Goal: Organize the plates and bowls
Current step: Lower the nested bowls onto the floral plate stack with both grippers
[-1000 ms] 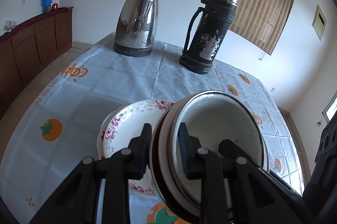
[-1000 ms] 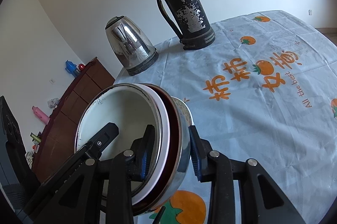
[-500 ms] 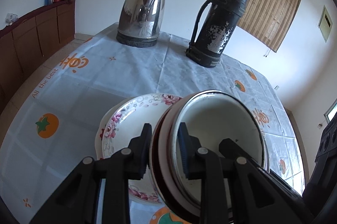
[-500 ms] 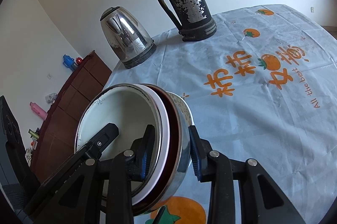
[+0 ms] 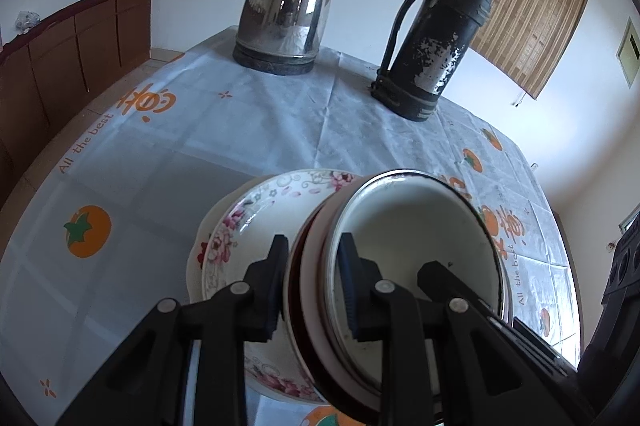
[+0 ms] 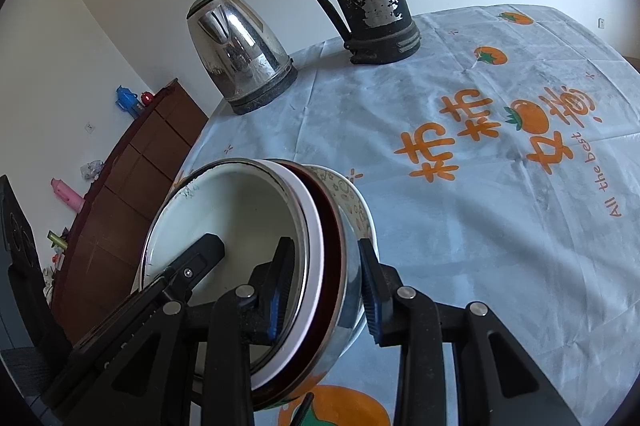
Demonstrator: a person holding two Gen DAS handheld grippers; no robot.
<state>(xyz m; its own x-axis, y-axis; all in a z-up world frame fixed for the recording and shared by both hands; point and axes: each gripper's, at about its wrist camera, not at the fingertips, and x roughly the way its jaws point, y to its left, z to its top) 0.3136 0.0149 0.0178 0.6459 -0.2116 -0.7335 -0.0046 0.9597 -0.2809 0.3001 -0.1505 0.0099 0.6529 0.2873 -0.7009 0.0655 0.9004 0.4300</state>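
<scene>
Three nested bowls [image 5: 416,250], two plates [image 5: 248,226]

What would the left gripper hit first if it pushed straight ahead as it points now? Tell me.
The left gripper is clamped on the rim of the stacked bowls, so they lead. Straight ahead and down, the stack would probably meet the floral plate first, then the tablecloth; depth is unclear.

surface: table, persimmon-print cloth [image 5: 248,129] | on it: steel kettle [image 5: 286,5], black flask [image 5: 436,37], floral plates [image 5: 240,238]
</scene>
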